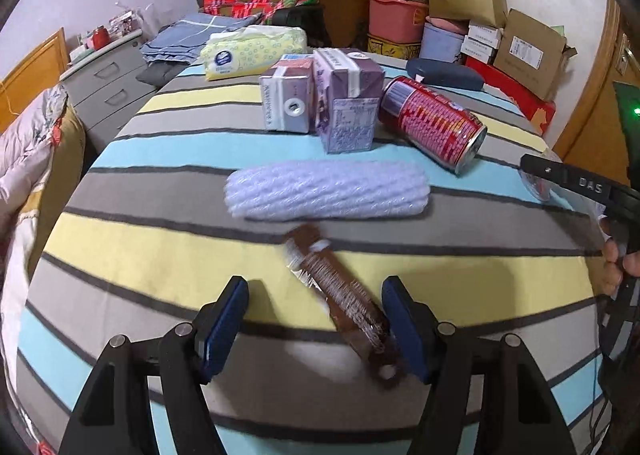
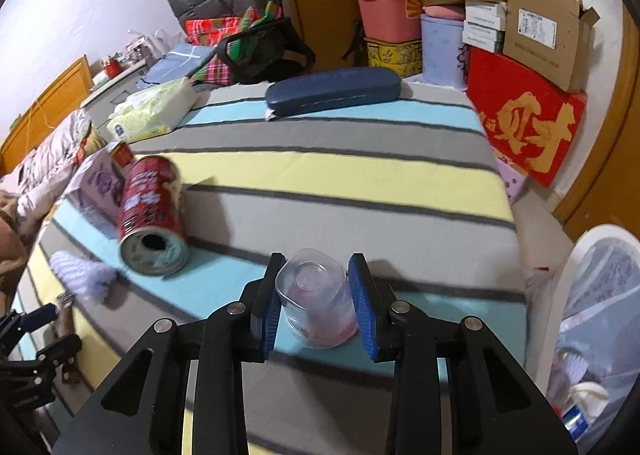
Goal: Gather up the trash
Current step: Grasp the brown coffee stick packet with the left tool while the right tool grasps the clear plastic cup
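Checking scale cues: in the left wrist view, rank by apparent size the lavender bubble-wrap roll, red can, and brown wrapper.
1. Lavender bubble-wrap roll.
2-3. Red can and brown wrapper: similar; the wrapper's nearness makes ranking unsure.

Can (image 1: pixel 434 123) right of cartons (image 1: pixel 320 97), apparently touching.
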`<state>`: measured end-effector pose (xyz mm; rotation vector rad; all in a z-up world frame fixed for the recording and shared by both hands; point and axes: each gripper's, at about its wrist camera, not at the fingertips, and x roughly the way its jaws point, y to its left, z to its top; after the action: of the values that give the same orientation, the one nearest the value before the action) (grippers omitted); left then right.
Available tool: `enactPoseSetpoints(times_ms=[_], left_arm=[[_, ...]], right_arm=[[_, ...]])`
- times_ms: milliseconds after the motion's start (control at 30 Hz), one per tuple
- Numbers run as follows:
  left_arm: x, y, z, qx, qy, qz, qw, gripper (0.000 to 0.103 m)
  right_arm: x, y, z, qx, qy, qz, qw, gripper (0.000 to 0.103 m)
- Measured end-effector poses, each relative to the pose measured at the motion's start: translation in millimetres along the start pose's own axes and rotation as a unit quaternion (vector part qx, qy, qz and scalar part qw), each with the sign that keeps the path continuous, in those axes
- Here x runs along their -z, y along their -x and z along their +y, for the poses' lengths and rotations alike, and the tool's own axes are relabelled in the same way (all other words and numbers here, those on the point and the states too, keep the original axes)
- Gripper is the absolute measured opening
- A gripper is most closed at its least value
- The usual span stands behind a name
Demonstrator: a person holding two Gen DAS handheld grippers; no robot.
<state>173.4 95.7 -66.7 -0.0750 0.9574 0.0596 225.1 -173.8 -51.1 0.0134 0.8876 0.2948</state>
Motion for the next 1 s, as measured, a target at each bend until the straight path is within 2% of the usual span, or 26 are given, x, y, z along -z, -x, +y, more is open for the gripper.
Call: enactPoseSetpoints(times_ms=[100, 200, 267, 367, 500, 667, 733, 767, 1000], left_arm=[[6, 6, 8, 0.002, 0.012, 0.001, 0.9999, 0.069], [9, 7, 11, -0.012, 0.010, 0.002, 0.9999, 0.069], [7, 7, 12, 0.009, 0.015, 0.001, 0.9998, 0.069], [2, 3, 10, 0.015, 0.017, -0.001, 0.9998, 0.069], [0, -1, 4, 0.001, 0.003, -0.004, 1.0000, 0.068], [1, 2, 3, -0.013, 0.009, -0.007, 0.9998, 0.053], [2, 5, 6, -0.011, 0.012, -0.009, 0.9998, 0.028], [2, 6, 7, -0.007, 0.013, -0.008, 0.9999, 0.024], [5, 11, 8, 0.020, 0.020, -0.013, 0.9995, 0.022]], right_arm=[[5, 8, 7, -0.012, 0.006, -0.006, 1.000, 0.034], [9, 14, 14, -0.021, 0.012, -0.011, 1.000, 0.034], [10, 16, 16, -0.022, 0.015, -0.015, 1.000, 0.034], [13, 17, 18, -0.027, 0.009, -0.016, 0.999, 0.034], [18, 23, 20, -0.032, 0.004, -0.025, 0.999, 0.034], [23, 33, 22, -0.035, -0.002, -0.040, 0.999, 0.034], [25, 35, 24, -0.042, -0.002, -0.042, 0.998, 0.034], [26, 37, 26, -0.044, -0.002, -0.044, 0.998, 0.034], [32, 42, 31, -0.050, -0.005, -0.045, 0.998, 0.034]])
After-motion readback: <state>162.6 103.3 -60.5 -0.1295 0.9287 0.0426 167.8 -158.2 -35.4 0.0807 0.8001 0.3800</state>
